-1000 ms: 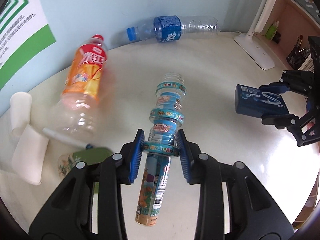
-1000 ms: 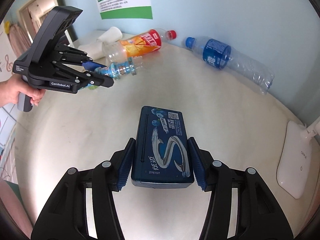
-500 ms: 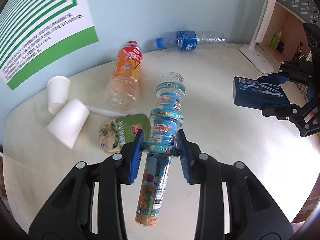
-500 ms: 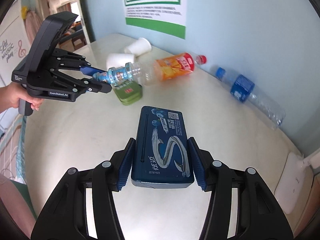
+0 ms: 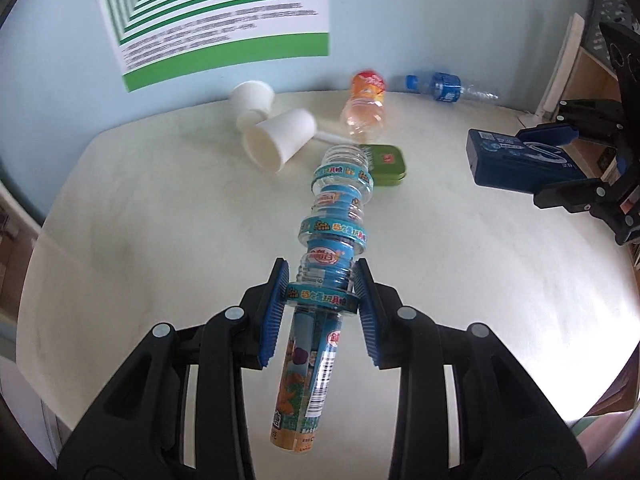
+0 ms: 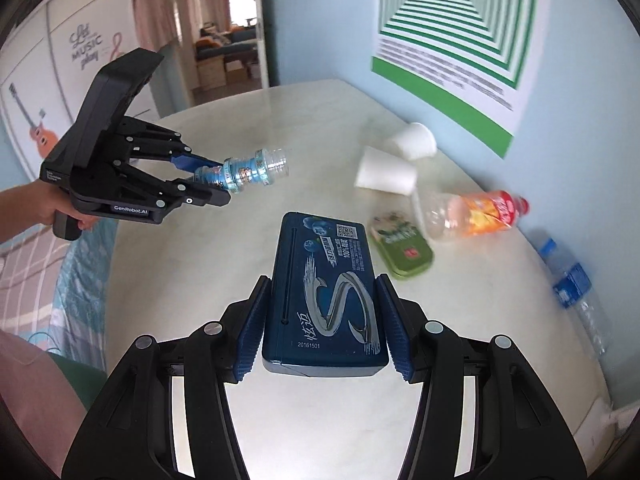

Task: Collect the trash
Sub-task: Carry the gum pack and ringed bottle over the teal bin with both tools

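Left wrist: L gripper [image 5: 320, 300] clamps ridged bottle [image 5: 330, 256] mid-body; R gripper [image 6: 320, 324] grips blue box [image 6: 326, 292] btwn pads.

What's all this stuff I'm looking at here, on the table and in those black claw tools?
Ridged clear plastic bottle with blue label bands: one, clear and blue, clamped in the left gripper above the table.
Dark blue flat box with a silver S: one, clamped in the right gripper.
White paper cups: two, lying on their sides near the wall.
Clear bottle with orange label and red cap: one, lying beside the cups.
Green flat tin: one, on the table by the orange bottle.
Clear bottle with blue label and cap: one, lying at the wall.
Round white table: one.
Green-striped poster: one, on the blue wall.
Left gripper: black, blue pads.
Right gripper: the same.
Hand: one, holding the left tool.
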`<act>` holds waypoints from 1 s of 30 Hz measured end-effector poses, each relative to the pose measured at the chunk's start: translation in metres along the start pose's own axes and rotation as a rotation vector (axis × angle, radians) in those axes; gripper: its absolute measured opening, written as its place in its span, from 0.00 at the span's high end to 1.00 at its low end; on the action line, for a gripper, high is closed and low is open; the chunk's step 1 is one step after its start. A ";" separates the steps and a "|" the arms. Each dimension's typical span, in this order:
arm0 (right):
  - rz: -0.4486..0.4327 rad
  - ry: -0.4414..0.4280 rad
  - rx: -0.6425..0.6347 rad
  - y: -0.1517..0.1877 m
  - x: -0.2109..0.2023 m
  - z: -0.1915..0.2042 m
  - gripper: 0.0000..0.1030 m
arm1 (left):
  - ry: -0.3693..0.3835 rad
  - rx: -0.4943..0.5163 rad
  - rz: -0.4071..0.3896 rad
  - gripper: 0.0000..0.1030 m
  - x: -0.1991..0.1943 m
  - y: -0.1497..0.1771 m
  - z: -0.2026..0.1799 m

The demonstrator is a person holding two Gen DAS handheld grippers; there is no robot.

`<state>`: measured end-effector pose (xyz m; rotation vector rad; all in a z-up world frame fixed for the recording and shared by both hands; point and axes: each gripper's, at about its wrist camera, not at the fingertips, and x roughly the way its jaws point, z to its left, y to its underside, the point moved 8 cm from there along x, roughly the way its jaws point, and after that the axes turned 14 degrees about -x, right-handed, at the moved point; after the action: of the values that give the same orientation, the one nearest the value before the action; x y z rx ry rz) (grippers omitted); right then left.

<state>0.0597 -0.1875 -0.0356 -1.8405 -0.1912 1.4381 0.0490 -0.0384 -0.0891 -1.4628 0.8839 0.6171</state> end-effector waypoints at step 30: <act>0.146 -0.774 -0.569 -0.163 0.208 0.520 0.48 | -0.460 -1.029 0.146 0.69 -0.193 0.479 0.342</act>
<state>-0.2704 0.2864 -0.1187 -1.6209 -0.9429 2.3232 -0.4054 0.3529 -0.2424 -2.0171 0.2768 1.5962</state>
